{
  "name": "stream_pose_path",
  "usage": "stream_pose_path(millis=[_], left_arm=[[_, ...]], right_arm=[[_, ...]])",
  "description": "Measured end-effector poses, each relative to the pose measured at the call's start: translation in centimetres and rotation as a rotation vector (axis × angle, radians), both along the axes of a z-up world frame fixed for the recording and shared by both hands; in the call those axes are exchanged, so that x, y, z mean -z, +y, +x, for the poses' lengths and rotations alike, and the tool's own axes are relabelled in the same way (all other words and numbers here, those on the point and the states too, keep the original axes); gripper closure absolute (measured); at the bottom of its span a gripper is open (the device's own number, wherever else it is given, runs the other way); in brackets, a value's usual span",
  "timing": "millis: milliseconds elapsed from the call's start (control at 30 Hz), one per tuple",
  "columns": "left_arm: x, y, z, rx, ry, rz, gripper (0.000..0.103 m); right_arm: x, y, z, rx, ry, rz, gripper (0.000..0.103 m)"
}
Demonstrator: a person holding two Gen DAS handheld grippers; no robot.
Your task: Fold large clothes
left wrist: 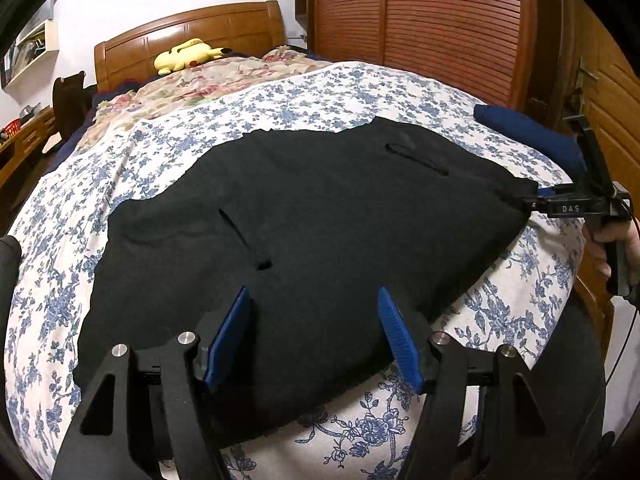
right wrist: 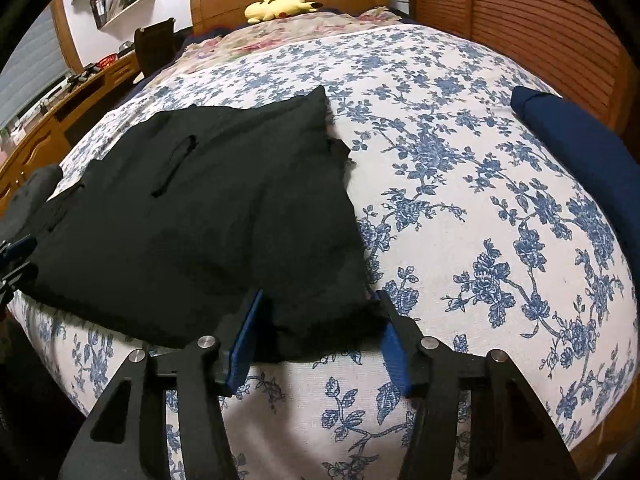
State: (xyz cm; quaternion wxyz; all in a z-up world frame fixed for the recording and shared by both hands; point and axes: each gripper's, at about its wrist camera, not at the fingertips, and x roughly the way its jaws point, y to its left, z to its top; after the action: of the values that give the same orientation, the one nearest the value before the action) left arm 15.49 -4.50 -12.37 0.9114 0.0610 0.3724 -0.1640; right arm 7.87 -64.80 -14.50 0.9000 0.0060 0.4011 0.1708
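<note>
Nearest, left tongs [left wrist: 314,336]: blue pads spread wide, released, poised over the near edge of the black garment [left wrist: 304,216], gripping nothing. Judged placement: ready to pinch the near left hem.

Right tongs [right wrist: 320,338]: also spread, with the garment's near right corner lying between the pads but not pinched; released. Seen from the left wrist view, this tool sits at the garment's right corner, a hand behind it. Judged purpose: the two tools bracket the near edge so both corners can be lifted together for a fold away from the person.

Black garment: large, dark, spread mostly flat on the bed [right wrist: 460,208], near its foot. Two slit-like openings, possibly pockets, show on its upper face. The far edge is uneven, so some smoothing is probably wanted. Soft cloth; likely to sag if lifted by one corner only.

Bed cover: white with blue flowers, giving a broad flat surface for folding.

Navy cloth [right wrist: 584,148]: rolled or folded, at the bed's right side, well apart from the black garment; possibly set aside as finished, though this cannot be confirmed.

Farther: flowered quilt [left wrist: 208,80], yellow plush toy [left wrist: 186,56] by the wooden headboard [left wrist: 192,32], and slatted wardrobe doors [left wrist: 420,12].
</note>
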Motion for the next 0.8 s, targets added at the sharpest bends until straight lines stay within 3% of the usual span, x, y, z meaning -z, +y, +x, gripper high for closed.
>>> stream_pose_path(millis=[200, 333, 467, 600, 800], left_arm=[[0.2, 0.4, 0.3, -0.001, 0.032, -0.020, 0.035], [0.3, 0.3, 0.3, 0.000, 0.032, -0.015, 0.035], [0.2, 0.3, 0.2, 0.001, 0.034, -0.017, 0.035], [0.0, 0.4, 0.2, -0.001, 0.032, -0.017, 0.035], [-1.2, 2.3, -1.3, -0.012, -0.008, -0.037, 0.035]], right_arm=[[0.4, -0.1, 0.4, -0.025, 0.004, 0.026, 0.063], [0.7, 0.1, 0.5, -0.026, -0.005, 0.029, 0.066], [0.5, 0.6, 0.1, -0.031, -0.028, 0.019, 0.079], [-1.3, 1.3, -0.8, -0.035, -0.099, -0.033, 0.090], [-6.1, 3.1, -2.4, -0.062, -0.228, -0.050, 0.095]])
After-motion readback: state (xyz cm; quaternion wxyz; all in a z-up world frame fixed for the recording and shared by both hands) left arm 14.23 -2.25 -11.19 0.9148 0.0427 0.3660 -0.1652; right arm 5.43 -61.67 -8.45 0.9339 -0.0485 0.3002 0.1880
